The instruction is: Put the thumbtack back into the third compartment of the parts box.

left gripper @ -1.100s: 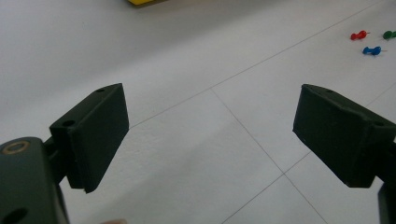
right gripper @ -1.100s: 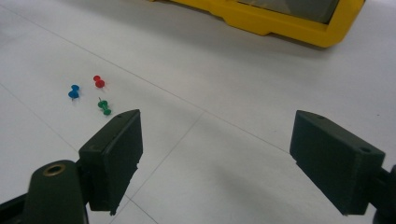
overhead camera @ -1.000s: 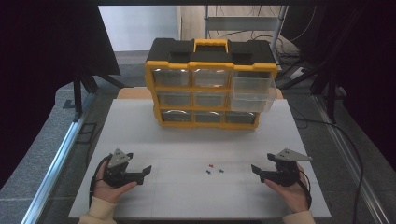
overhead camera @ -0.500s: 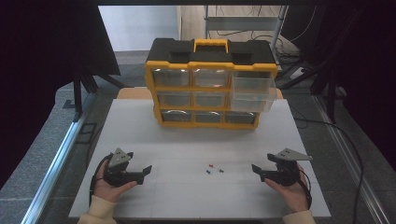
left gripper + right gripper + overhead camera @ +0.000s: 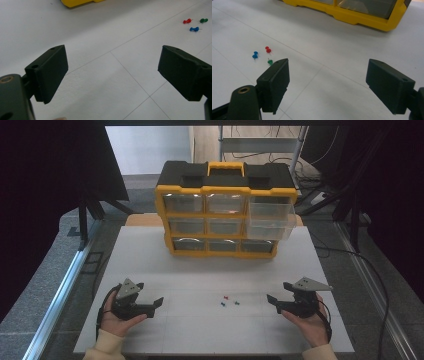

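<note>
Two hand-held grippers rest low on the white surface (image 5: 200, 270), jaws spread apart, gripping nothing.

The left hand-held gripper (image 5: 154, 305) and right hand-held gripper (image 5: 272, 301) flank three pushpins; the gripper views resolve them as red pushpin (image 5: 187, 21), green pushpin (image 5: 203, 20) and blue pushpin (image 5: 194, 29). Beyond, the high view shows the yellow drawer organizer (image 5: 225, 210), with its upper right drawer (image 5: 270, 211) pulled out.

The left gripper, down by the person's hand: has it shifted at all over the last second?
No. In the high view the left gripper sits at the same spot relative to the yellow organizer and the pushpins, jaws apart.
</note>
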### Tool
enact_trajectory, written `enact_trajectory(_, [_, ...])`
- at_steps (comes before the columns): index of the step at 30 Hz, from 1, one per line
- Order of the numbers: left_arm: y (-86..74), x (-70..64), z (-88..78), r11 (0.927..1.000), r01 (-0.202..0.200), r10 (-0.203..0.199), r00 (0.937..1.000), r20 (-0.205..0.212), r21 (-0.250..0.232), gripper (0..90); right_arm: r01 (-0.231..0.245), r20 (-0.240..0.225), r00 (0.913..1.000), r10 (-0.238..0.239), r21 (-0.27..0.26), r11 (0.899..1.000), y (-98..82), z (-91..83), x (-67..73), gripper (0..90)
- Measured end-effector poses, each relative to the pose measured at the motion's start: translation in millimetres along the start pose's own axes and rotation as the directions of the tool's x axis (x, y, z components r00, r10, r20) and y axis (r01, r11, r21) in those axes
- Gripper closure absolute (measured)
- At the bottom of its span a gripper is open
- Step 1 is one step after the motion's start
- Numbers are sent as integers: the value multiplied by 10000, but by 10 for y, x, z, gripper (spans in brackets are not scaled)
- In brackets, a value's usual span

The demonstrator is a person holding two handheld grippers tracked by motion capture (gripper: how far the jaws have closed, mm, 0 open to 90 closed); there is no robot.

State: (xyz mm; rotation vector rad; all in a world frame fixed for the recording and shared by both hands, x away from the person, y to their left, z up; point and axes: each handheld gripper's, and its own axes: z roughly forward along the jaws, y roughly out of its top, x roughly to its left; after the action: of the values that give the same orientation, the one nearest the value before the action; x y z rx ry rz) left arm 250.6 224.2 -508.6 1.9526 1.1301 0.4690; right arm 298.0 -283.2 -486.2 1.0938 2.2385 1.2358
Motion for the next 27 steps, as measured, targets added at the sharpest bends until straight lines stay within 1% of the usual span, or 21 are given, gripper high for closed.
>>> enact_trajectory(2, [5, 8, 6, 10000, 45, -45, 10000, 58, -10, 95, 38, 0, 10000, -38, -3, 10000, 10, -4, 6, 190])
enact_trajectory(4, [10, 4, 12, 10000, 21, -21, 10000, 48, 4, 95, 240, -1, 9997, -240, -91, 9997, 59, -46, 37, 191])
enact_trajectory(11, [16, -7, 23, 10000, -63, 62, 10000, 39, 47, 95, 418, -105, 9991, -419, -69, 9991, 147, -76, 47, 190])
enact_trajectory(14, [15, -8, 36, 9999, -109, 109, 9999, 45, 80, 94, 508, -199, 9985, -506, 92, 9987, 187, -46, 71, 190])
enact_trajectory(19, [17, -11, 25, 10000, -69, 69, 9999, 94, -2, 95, 648, -338, 9974, -644, 120, 9978, 245, -22, 113, 189])
enact_trajectory(20, [18, -12, 26, 10000, -53, 54, 9999, 119, -17, 95, 770, -422, 9962, -762, 182, 9969, 287, 13, 134, 189])
enact_trajectory(23, [20, -16, 34, 10000, -54, 54, 9999, 137, 2, 95, 870, -479, 9952, -856, 278, 9958, 319, 48, 149, 189])
enact_trajectory(27, [23, -38, 42, 9999, -108, 107, 9998, 177, 29, 94, 1012, -730, 9926, -975, 493, 9936, 372, 139, 200, 189])
